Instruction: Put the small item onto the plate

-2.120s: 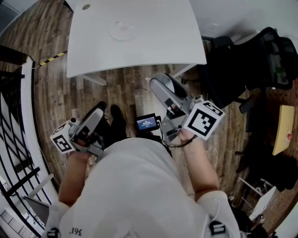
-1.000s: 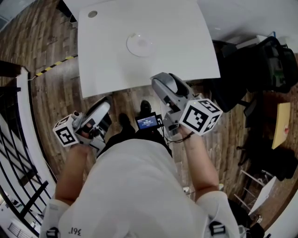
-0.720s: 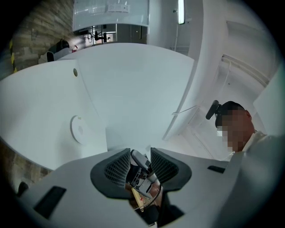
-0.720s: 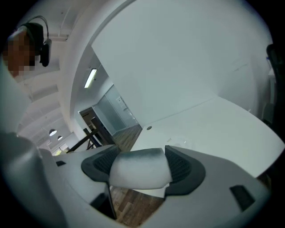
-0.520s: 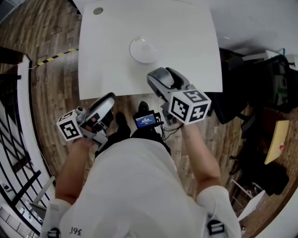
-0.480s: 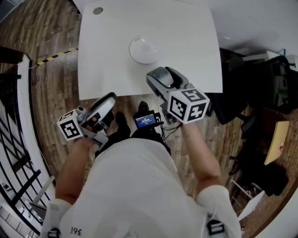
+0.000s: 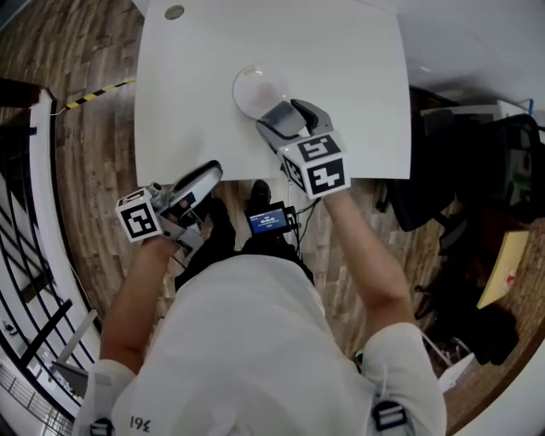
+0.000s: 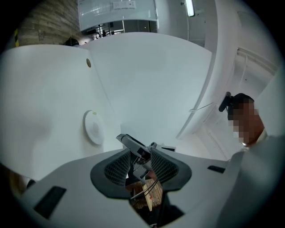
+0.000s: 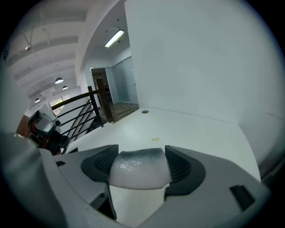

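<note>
The small whitish, glossy, rounded item [image 9: 140,171] sits pinched between the two jaws of the right gripper [image 9: 140,153], whose ribbed dark pads press against its left and right sides. In the head view the right gripper [image 7: 277,117] reaches over the white rectangular table [image 7: 358,77], and its front end meets the near rim of the round pale plate [image 7: 251,85] – whether the item is over the plate cannot be told. The plate lies near the table's middle, with nothing seen on the part that shows.

The left gripper [image 7: 209,173] is held lower and to the left, just off the table's near edge and over the wood-plank floor [image 7: 94,153]. Its jaws [image 8: 140,153] stand only a narrow gap apart and hold nothing – through the gap show the right gripper and a bit of floor, with the plate [image 8: 93,127] to the left. A small round grey disc [image 7: 174,12] sits at the table's far left corner.
</note>
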Action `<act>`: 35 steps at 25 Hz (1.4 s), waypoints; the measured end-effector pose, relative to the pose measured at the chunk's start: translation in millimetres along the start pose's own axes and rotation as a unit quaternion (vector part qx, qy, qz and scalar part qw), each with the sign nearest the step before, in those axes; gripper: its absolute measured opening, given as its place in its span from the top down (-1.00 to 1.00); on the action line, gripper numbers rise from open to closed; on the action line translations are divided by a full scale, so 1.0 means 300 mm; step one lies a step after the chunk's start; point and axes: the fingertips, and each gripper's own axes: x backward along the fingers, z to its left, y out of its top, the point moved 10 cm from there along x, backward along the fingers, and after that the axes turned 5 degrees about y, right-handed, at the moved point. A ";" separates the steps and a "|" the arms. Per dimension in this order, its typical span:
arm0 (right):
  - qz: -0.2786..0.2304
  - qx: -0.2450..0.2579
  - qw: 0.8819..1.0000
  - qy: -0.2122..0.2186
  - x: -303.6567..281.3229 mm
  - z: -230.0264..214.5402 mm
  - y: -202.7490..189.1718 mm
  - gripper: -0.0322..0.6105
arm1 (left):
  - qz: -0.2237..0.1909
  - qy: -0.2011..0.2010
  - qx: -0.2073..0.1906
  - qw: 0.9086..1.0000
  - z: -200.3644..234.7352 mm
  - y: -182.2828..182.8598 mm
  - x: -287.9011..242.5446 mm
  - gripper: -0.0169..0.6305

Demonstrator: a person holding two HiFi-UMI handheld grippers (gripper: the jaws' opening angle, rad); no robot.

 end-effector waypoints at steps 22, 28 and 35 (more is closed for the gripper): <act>0.078 0.074 0.993 -0.050 -0.421 -0.142 -0.027 -0.13 | 0.016 0.051 0.014 0.998 0.129 -0.011 -0.058 0.55; 0.088 0.074 0.992 -0.056 -0.438 -0.152 -0.056 -0.13 | 0.019 0.053 0.021 0.998 0.134 -0.016 -0.054 0.55; 0.086 0.045 0.994 -0.050 -0.442 -0.167 -0.059 -0.13 | 0.016 0.054 0.025 0.998 0.126 -0.017 -0.058 0.55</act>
